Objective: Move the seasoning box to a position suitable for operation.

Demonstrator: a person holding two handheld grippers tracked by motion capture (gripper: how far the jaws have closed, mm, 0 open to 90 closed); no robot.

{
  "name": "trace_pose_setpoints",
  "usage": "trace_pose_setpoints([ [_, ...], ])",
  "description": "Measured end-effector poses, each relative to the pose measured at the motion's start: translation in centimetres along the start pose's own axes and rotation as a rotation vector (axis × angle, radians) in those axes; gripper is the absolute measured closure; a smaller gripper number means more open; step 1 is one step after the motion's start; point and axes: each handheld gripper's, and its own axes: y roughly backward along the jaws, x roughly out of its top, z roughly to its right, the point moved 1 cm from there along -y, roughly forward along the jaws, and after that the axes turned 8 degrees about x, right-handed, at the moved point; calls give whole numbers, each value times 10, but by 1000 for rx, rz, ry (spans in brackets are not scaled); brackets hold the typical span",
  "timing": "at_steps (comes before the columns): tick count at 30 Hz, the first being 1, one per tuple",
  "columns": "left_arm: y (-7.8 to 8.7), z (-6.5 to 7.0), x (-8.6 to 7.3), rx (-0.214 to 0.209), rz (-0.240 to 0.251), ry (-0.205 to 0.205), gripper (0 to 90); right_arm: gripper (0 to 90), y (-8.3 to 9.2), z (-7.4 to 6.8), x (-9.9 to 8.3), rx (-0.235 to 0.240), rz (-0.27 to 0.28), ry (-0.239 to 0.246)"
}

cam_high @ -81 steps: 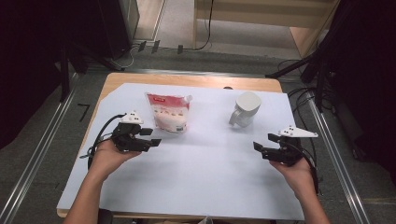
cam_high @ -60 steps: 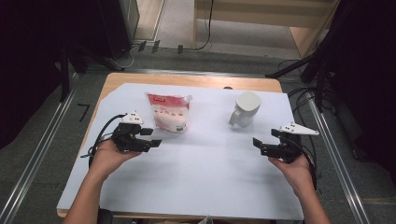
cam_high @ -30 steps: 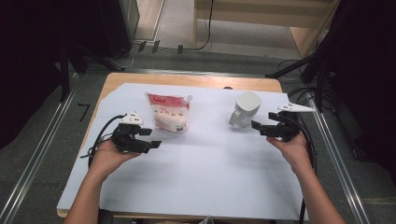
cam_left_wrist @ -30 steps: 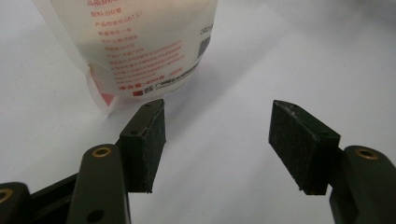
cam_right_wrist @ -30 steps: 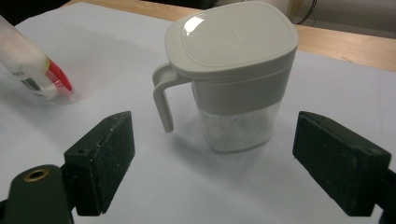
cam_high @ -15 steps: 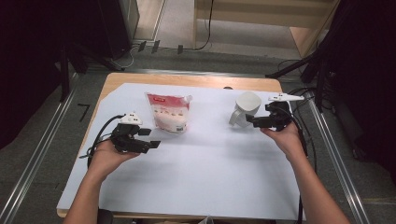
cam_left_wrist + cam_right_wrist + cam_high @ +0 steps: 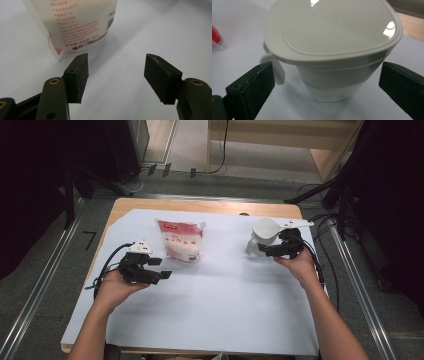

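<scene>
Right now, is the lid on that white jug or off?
On. The lid covers the white jug fully, its rim overhanging the jug's top all round.

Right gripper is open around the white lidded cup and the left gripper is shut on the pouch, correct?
Not quite. The left gripper is open, its jaws apart over bare table just short of the pouch, as the left gripper view shows. The right gripper is indeed open around the white lidded cup.
</scene>
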Motion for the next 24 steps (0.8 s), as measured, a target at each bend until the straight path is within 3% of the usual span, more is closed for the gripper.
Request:
trace_pose_setpoints([
  [5, 1, 1, 0, -2, 2, -3, 369, 5, -11, 6, -9, -12, 7, 50],
  [12, 0, 0, -1, -11, 0, 3, 369, 9, -26, 10, -11, -17, 22, 55],
  [17, 0, -1, -1, -8, 0, 2, 369, 48, -30, 16, -13, 8, 80, 0],
  [21, -1, -1, -1, -9, -1, -2, 369, 55, -33, 16, -10, -4, 94, 18],
  [24, -1, 0, 0, -11, -2, -9, 369, 121, -33, 13, -8, -8, 109, 37],
])
